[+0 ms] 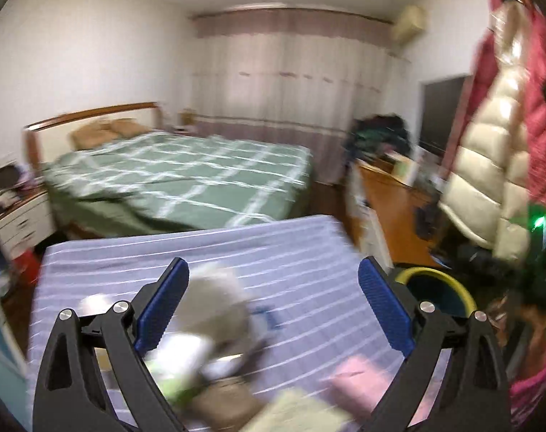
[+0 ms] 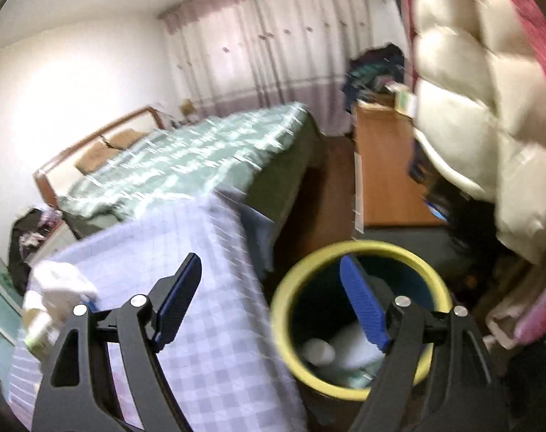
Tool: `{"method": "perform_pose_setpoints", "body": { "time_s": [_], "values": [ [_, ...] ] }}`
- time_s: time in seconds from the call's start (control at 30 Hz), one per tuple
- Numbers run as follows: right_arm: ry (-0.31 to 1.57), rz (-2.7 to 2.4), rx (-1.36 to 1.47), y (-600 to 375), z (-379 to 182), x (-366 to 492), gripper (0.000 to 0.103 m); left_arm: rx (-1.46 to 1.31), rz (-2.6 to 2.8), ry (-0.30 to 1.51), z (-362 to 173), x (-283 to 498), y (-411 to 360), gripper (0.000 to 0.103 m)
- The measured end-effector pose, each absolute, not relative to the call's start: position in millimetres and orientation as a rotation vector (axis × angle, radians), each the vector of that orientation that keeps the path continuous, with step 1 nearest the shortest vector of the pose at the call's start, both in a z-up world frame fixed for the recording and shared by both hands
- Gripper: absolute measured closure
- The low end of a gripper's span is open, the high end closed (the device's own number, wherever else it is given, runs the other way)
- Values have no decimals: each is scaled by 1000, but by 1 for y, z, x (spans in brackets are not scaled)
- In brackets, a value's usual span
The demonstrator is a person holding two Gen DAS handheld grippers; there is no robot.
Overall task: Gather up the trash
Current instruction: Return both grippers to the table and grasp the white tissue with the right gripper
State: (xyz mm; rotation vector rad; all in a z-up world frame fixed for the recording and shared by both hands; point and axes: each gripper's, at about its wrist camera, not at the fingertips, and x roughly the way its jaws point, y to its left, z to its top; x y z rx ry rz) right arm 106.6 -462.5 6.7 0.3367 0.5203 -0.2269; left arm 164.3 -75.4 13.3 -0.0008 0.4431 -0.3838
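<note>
Both jaws stand wide and hold nothing: left hand-held gripper over the bench, right hand-held gripper above the bin. By my judgement the task is partly done. Inside the bin lie a white bottle and other pale pieces. Trash is left on the striped bench cover: crumpled paper, a blurred green-white piece, something pink.

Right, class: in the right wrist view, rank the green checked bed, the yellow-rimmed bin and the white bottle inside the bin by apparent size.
1. Green checked bed, largest.
2. Yellow-rimmed bin; it sits nearer the camera, which flatters it.
3. White bottle in the bin, smallest.
</note>
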Motion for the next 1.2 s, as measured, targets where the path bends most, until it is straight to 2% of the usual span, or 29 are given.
{"method": "perform_pose_setpoints", "body": {
  "time_s": [0.23, 0.37, 0.5, 0.7, 0.77, 0.9, 1.2],
  "values": [
    [446, -144, 296, -399, 38, 151, 23, -55, -134, 422, -20, 176, 53, 9],
    [402, -136, 282, -378, 27, 171, 23, -102, -54, 438, -46, 184, 100, 9],
    [501, -62, 221, -363, 8, 190, 23, -116, -36, 489, -58, 194, 115, 9],
    [511, 160, 63, -301, 28, 195, 23, -97, -15, 448, -56, 191, 112, 9],
    [509, 260, 9, -273, 37, 195, 26, -109, -11, 447, -56, 190, 110, 9],
    [561, 401, -34, -234, 37, 207, 40, -122, -7, 449, -55, 183, 109, 8],
    [720, 480, -79, -194, 5, 238, 56, -88, -19, 450, -56, 180, 97, 8]
  ]
}}
